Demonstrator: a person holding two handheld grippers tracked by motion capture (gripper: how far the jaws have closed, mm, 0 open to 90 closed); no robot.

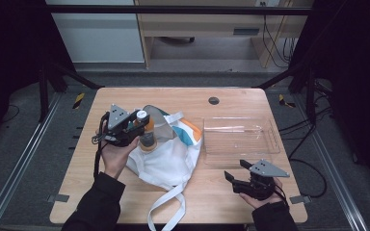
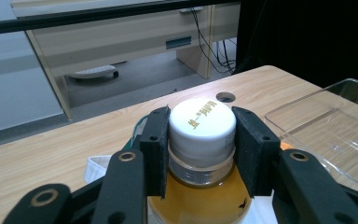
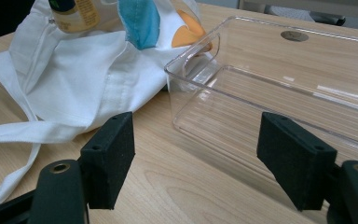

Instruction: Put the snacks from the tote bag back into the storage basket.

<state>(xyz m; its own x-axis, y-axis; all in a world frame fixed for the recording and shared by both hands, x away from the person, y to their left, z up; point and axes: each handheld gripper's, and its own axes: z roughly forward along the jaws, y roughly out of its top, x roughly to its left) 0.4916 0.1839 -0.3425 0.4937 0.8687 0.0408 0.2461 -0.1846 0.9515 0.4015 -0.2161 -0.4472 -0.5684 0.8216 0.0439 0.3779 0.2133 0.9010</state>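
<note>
Resting low near the table's front edge, the right gripper is held by the right hand, black sleeve entering from below; its jaws stand wide apart and hold nothing, pointing toward the clear plastic tray just beyond. Farther in on the left, the left hand, forearm angled inward from the table's front left, carries the left gripper, its jaws clenched on the neck of a bottle of amber liquid just under the white cap. That bottle stands upright above a white cloth bag with teal and orange patches, lying just left of the tray. Beyond, a round grommet hole marks the wooden table.
</note>
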